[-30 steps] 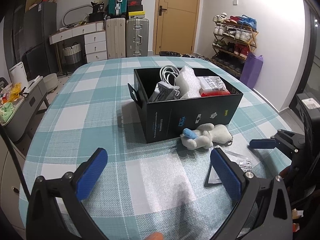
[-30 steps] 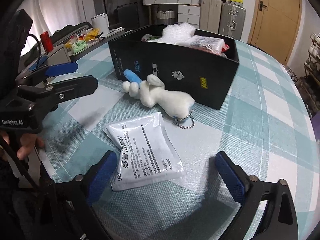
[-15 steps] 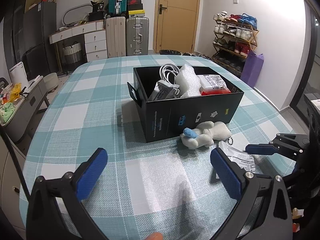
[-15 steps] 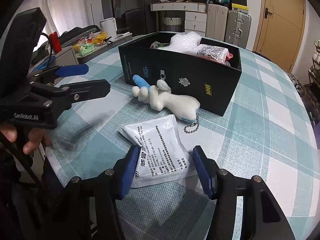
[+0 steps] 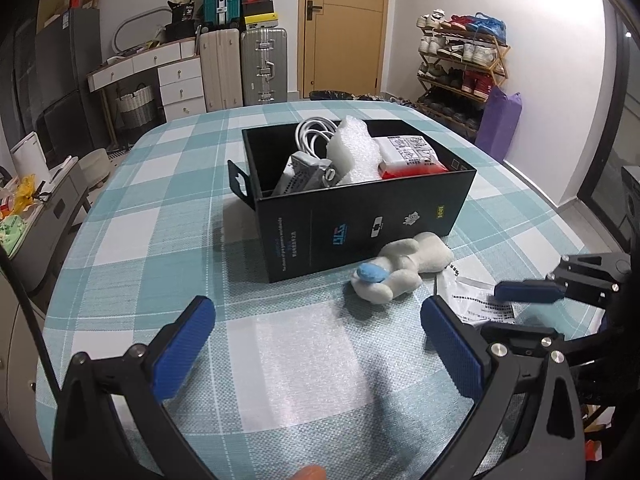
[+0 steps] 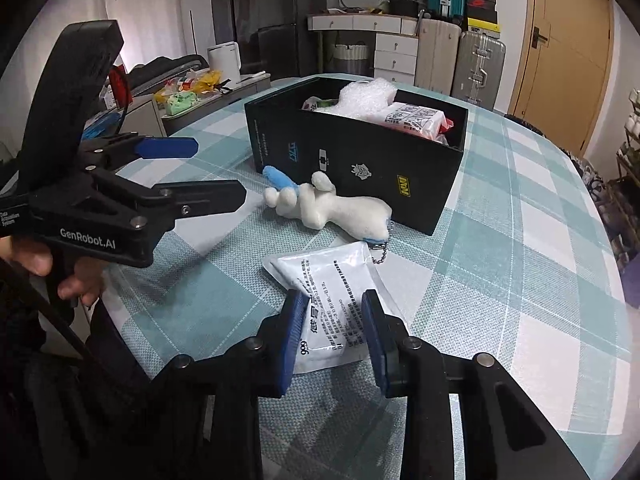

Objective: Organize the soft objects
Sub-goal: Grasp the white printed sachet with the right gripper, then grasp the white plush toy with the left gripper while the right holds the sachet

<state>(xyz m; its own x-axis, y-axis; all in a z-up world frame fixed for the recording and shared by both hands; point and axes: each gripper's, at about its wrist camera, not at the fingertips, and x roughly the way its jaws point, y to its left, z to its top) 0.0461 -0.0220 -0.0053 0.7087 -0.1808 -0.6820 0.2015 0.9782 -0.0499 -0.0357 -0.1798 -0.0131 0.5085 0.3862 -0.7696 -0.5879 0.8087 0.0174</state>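
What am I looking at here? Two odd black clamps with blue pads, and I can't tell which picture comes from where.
No robot arm here: a person holds one hand-squeezed clamp in each hand, each with a wide-angle camera looking along its jaws. One picture comes from the left gripper, whose jaws stand wide open over bare checked tablecloth. The other comes from the right gripper, whose jaws have just been closing and now pinch a white printed packet. Beyond it lie a white plush toy on a keychain and a black box already holding bubble wrap, cables and another packet.
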